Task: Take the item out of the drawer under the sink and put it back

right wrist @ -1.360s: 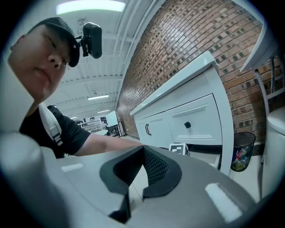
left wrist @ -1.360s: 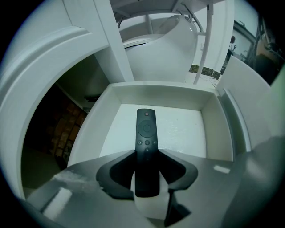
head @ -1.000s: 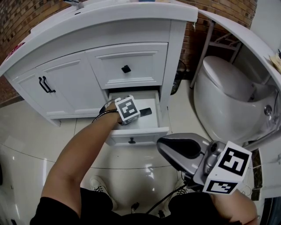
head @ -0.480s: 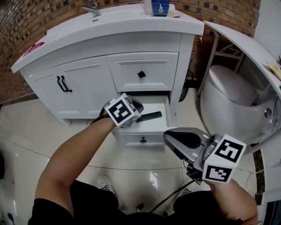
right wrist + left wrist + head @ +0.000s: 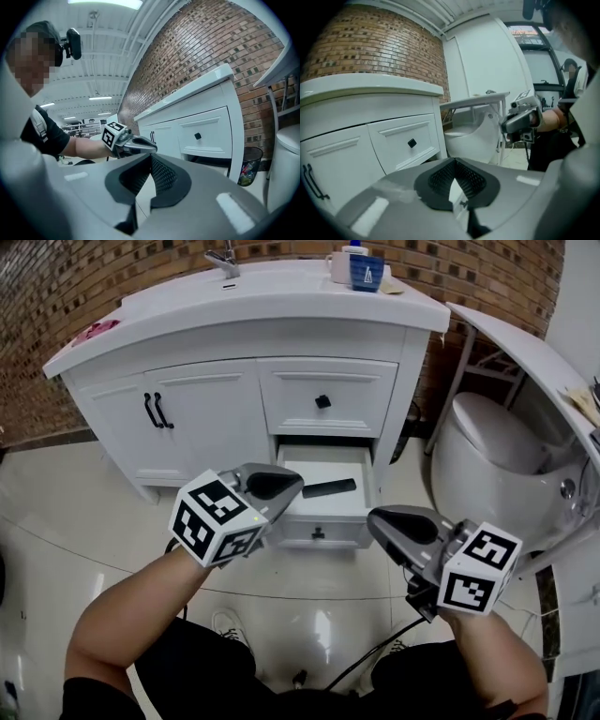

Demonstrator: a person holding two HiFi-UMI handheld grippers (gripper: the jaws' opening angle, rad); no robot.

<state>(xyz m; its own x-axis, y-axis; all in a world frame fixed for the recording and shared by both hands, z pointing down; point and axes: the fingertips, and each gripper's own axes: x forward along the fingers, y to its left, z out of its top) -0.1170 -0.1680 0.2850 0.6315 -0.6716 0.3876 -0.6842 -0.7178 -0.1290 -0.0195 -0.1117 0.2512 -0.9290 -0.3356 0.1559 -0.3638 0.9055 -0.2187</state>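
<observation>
I read the left gripper (image 5: 296,483) as closed and empty, raised just before the open drawer (image 5: 342,529). The black item (image 5: 330,488) lies flat inside that drawer. My right gripper (image 5: 377,517) is likewise closed on nothing, near the drawer front.

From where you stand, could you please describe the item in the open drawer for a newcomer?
Find the white vanity cabinet against the brick wall; its lower right drawer is pulled open. Inside lies a slim black bar, the only dark thing in it.
</observation>
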